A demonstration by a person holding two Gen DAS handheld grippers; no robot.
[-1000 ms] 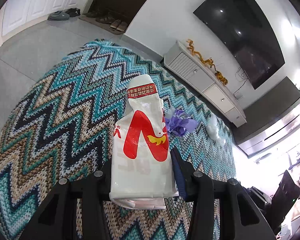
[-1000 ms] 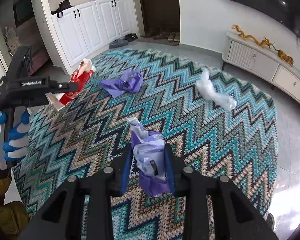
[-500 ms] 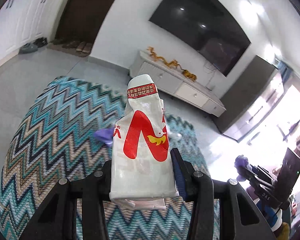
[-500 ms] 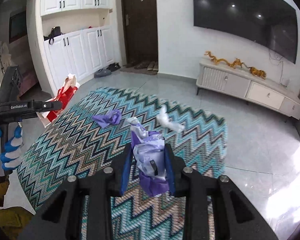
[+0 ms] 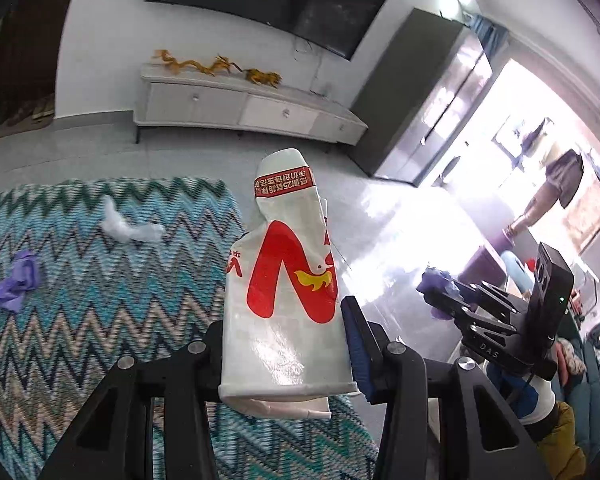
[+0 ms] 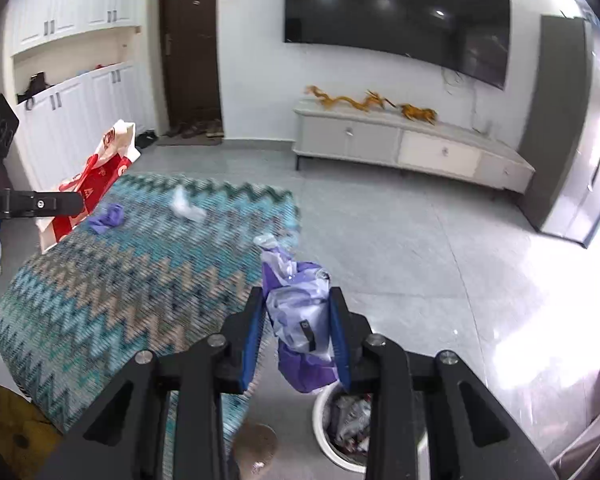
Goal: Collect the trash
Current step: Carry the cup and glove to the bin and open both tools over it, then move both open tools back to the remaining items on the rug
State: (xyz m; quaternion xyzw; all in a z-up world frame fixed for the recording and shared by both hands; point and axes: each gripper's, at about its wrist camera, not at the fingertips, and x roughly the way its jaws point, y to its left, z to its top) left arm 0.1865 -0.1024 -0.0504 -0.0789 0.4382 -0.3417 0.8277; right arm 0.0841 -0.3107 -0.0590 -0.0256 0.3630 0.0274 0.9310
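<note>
The left gripper point(image 5: 284, 344) is clamping a white-and-red plastic bag point(image 5: 284, 292), holding it upright above the zigzag rug point(image 5: 100, 280). The right gripper point(image 6: 296, 332) is gripping a crumpled purple wrapper point(image 6: 300, 320) just above a white trash bin point(image 6: 324, 432) on the tiled floor. A purple scrap point(image 6: 108, 218) and a white scrap point(image 6: 186, 208) are lying apart on the rug.

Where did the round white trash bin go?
The round white trash bin shows at the bottom of the right wrist view, on the grey floor beside the zigzag rug, below the crumpled purple plastic bag held by the right gripper.
</note>
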